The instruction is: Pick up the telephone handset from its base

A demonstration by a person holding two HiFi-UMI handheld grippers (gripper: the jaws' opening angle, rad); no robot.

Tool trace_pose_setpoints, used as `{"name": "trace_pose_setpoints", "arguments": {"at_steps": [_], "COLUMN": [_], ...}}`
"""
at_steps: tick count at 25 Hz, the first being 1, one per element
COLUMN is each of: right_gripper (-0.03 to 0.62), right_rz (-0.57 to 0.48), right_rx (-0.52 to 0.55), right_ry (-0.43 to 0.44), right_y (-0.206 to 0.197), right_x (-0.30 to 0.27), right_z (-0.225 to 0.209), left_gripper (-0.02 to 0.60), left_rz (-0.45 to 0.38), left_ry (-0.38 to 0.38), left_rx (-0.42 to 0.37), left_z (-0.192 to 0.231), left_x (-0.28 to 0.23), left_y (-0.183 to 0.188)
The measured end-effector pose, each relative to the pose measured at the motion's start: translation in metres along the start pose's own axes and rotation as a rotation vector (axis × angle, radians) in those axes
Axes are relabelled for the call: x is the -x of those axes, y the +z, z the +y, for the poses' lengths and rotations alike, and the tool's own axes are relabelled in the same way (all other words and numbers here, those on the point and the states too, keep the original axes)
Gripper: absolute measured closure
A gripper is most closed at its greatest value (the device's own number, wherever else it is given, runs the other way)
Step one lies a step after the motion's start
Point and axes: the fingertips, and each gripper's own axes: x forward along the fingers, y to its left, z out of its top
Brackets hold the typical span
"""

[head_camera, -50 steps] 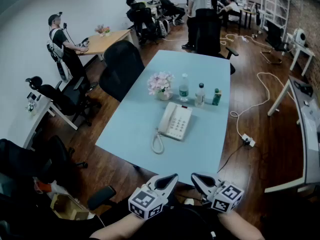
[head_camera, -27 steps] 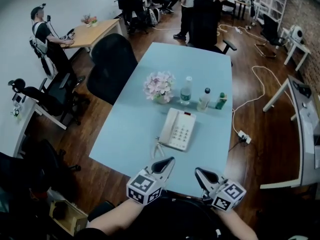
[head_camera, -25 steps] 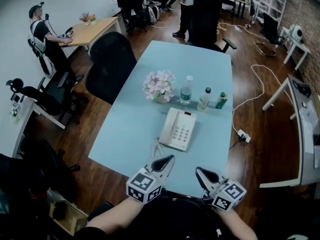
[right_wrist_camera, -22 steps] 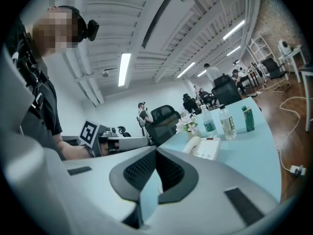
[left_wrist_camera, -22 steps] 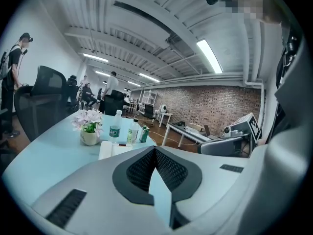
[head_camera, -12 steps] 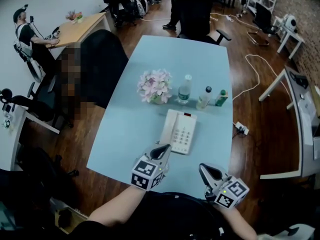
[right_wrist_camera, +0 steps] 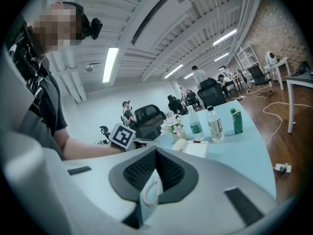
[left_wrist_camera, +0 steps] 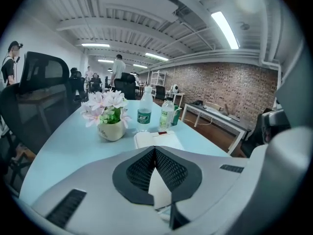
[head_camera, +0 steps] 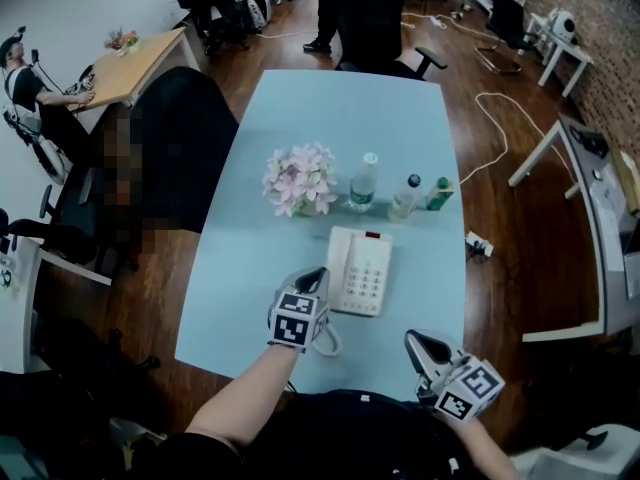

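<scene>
The handset [head_camera: 340,266] lies cradled on the left side of the telephone base [head_camera: 370,273]. My left tongs [head_camera: 316,274], pinched together and empty, sit just left of the base. My right tongs [head_camera: 420,341], also closed on nothing, hang in front of it. Arriving closed could shove the base toward the bottles [head_camera: 364,181] behind it.

handset [head_camera: 337,258]: partly hidden behind left claw [head_camera: 318,272] | bottle labels [head_camera: 361,194]: illegible

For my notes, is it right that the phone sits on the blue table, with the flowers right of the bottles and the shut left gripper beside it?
Not quite: the head view shows the flowers left of the bottles. The rest holds: the phone sits on the blue table, the shut left gripper beside it.
</scene>
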Motion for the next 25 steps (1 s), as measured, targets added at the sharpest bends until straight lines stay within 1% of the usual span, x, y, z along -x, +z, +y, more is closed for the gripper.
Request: {"name": "trace_pose_setpoints", "arguments": {"at_steps": [2,4,6,7,8,11,12,13,14,17,21,25], "right_gripper": [0.583,0.583,0.583,0.583,0.583,0.583,0.583,0.583,0.583,0.583,0.583,0.583], "right_rz": [0.003,0.004,0.004,0.004,0.003,0.005,0.008,0.011,0.015,0.021,0.025,0.027], "right_rx": [-0.012,-0.02,-0.025,-0.026,-0.028,-0.031,-0.031,-0.032,-0.032,-0.036,-0.04,-0.046], "right_ry": [-0.02,-0.035,-0.049,-0.052,-0.054,-0.054,-0.052,-0.048,-0.042,-0.027,-0.026,-0.048], "right_y": [-0.003,-0.004,-0.004,-0.004,-0.004,-0.003,-0.002,-0.002,-0.001,0.001,0.001,-0.001], "right_x": [0.001,0.0,-0.001,-0.002,-0.003,-0.01,-0.014,-0.018,-0.022,-0.032,-0.039,-0.037], "right_z": [-0.004,-0.008,-0.01,-0.01,-0.011,-0.012,-0.012,-0.011,-0.01,-0.007,-0.007,-0.013], "left_gripper": [0.581,0.571,0.444,0.435,0.391,0.319,0.302,0.3,0.268,0.265,0.265,0.265], "left_rz": [0.038,0.058,0.072,0.08,0.09,0.134,0.148,0.16,0.17,0.198,0.205,0.226], "left_ry": [0.023,0.028,0.033,0.038,0.045,0.048,0.042,0.036,0.034,0.045,0.055,0.06], "left_rx": [0.0,0.022,0.042,0.046,0.048,0.065,0.079,0.09,0.095,0.077,0.028,0.027], "left_z": [0.01,0.015,0.017,0.018,0.019,0.016,0.014,0.012,0.01,0.009,0.016,0.016], "left_x": [-0.014,-0.027,-0.037,-0.041,-0.046,-0.062,-0.067,-0.071,-0.074,-0.083,-0.094,-0.101], "left_y": [-0.008,-0.011,-0.013,-0.014,-0.016,-0.024,-0.027,-0.029,-0.03,-0.034,-0.035,-0.041]}}
